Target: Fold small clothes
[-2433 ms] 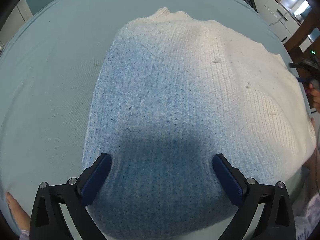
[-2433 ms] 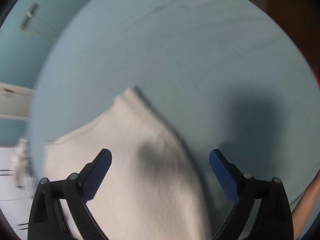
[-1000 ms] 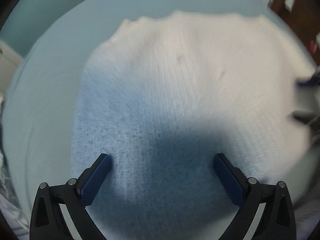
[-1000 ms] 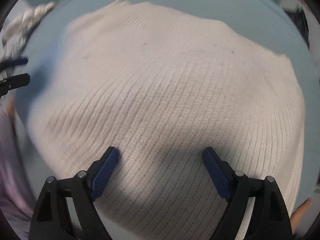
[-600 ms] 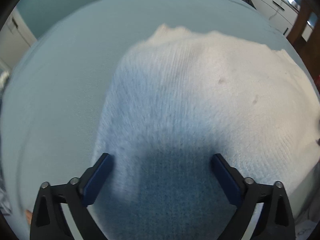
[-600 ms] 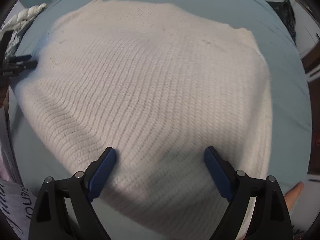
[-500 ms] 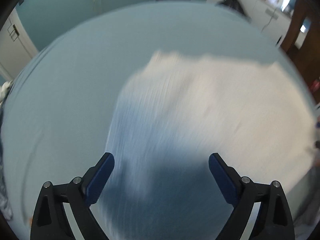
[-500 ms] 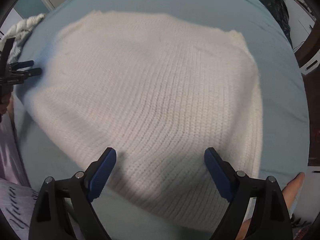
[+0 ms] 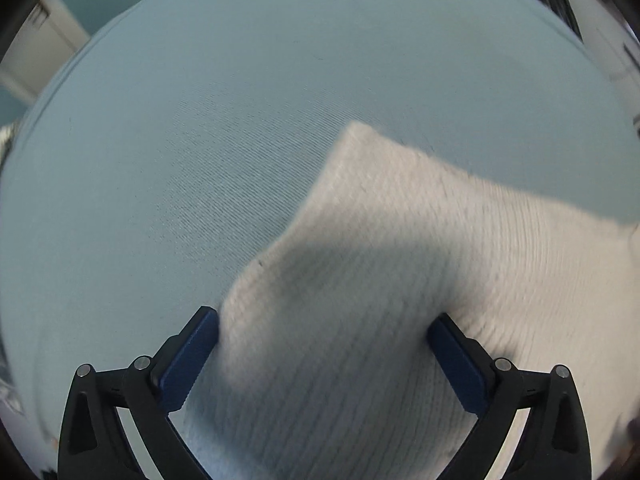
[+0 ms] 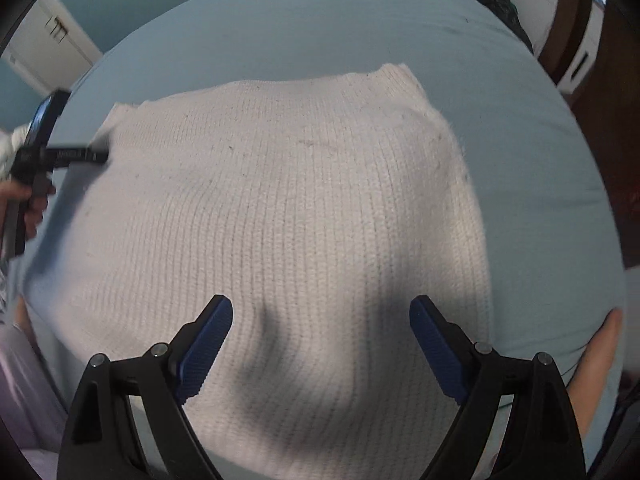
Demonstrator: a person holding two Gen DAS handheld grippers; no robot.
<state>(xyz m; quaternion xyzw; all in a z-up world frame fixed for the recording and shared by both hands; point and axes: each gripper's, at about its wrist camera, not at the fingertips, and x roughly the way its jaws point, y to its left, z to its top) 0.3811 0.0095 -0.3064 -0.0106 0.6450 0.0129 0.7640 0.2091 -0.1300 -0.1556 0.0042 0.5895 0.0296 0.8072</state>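
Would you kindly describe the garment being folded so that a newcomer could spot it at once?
Start at the wide pale blue sheet that fills the view. On its middle lies a cream ribbed knit sweater, spread flat. It is the only thick, textured piece on the smooth sheet, under both open grippers.

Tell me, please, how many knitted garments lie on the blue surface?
1. The cream knitted garment lies spread in the middle of the blue surface; the left wrist view shows one corner of it. Others may lie outside both views.
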